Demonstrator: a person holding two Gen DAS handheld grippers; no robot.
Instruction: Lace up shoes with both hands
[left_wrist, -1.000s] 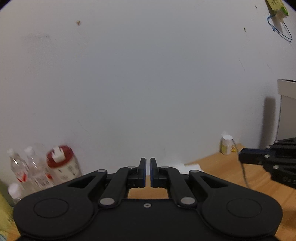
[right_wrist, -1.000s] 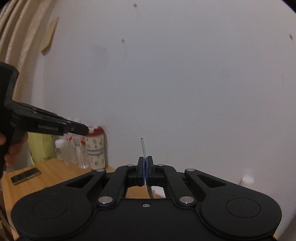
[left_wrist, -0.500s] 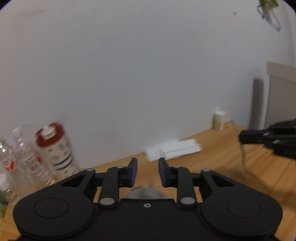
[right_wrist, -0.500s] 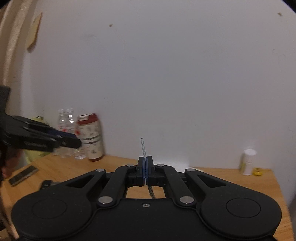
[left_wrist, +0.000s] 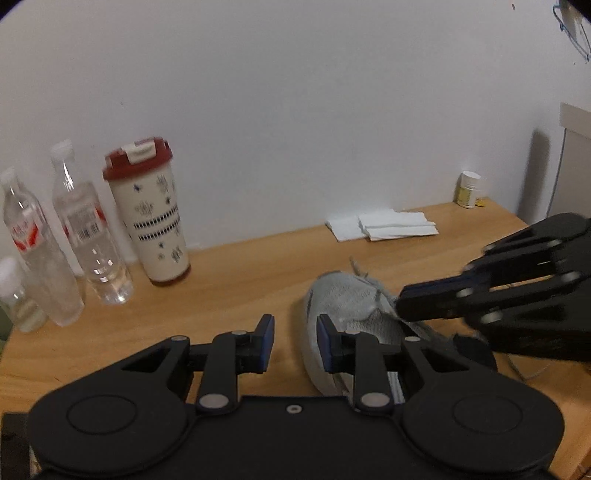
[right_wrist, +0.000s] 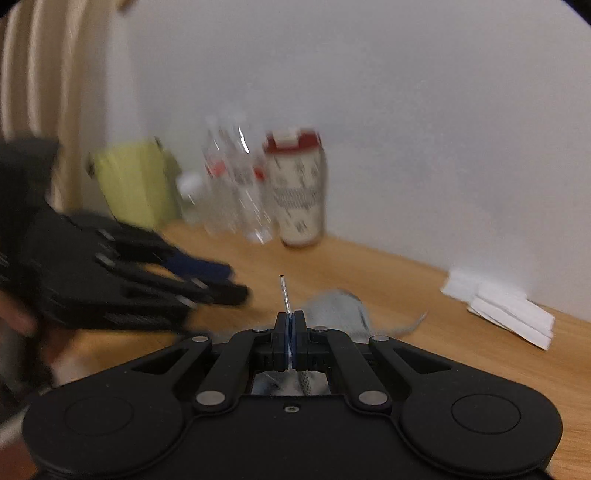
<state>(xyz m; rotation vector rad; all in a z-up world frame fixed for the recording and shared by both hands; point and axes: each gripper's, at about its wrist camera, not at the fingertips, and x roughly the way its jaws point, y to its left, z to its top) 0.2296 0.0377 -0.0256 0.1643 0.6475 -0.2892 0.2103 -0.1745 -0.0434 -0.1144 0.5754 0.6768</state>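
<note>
1. Shoe (left_wrist: 343, 299): a light grey knit trainer lies on the wooden table (left_wrist: 236, 269), toe toward the far wall, just right of the left gripper (left_wrist: 293, 341) and partly hidden under both tools.
2. Lace (right_wrist: 285, 295): its stiff tipped end stands up from the right gripper (right_wrist: 290, 334), whose fingers are pressed together on the cord just below the tip.
3. Left gripper: its fingers stand apart with nothing between them, low over the table beside the shoe's near left edge.
4. Handling, as a judgement: the shoe looks light and soft, so it will likely slide or fold when the lace is pulled; bracing the upper near the eyelets should steady it.
5. The cord is limp and thin; only the hard tip steers well, so hold close behind it.
6. Eyelets are blurred and covered here; how many are threaded I cannot tell.
</note>
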